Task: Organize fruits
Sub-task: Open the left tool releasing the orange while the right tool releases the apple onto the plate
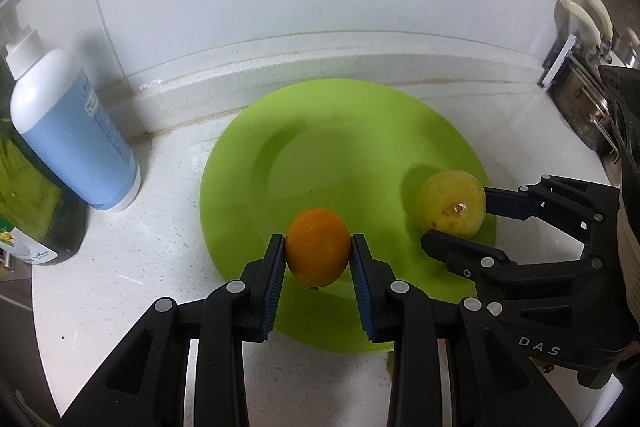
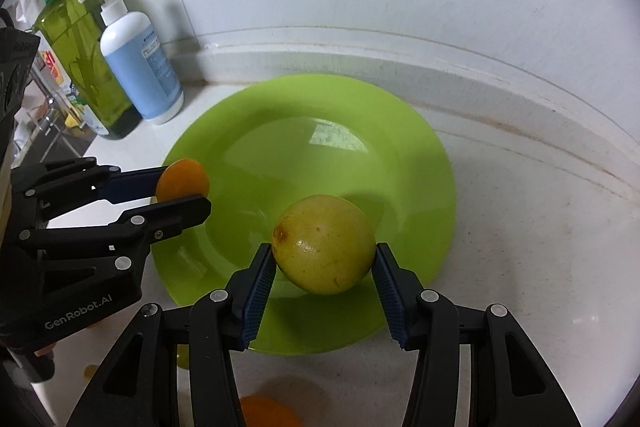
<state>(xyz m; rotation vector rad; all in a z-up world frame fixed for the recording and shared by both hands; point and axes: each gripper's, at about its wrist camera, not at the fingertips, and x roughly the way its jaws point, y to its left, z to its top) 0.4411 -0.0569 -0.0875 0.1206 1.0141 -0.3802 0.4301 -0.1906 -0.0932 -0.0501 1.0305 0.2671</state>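
A green plate (image 1: 348, 131) lies on the white counter; it also shows in the right wrist view (image 2: 280, 123). My left gripper (image 1: 318, 247) is shut on a small orange fruit (image 1: 318, 247) and holds it over the plate's near rim; from the right wrist the gripper (image 2: 182, 193) and the orange fruit (image 2: 182, 179) show at the plate's left edge. My right gripper (image 2: 325, 255) is shut on a yellow-green fruit (image 2: 325, 245) over the plate's near side; in the left wrist view the gripper (image 1: 456, 215) and the yellow-green fruit (image 1: 450, 203) sit at the plate's right side.
A white-and-blue pump bottle (image 1: 68, 123) and a green bottle (image 1: 28, 203) stand left of the plate by the wall; both show in the right wrist view (image 2: 138, 67), (image 2: 80, 55). Another orange fruit (image 2: 268, 413) lies on the counter near me. Metal kitchenware (image 1: 580, 95) stands at the right.
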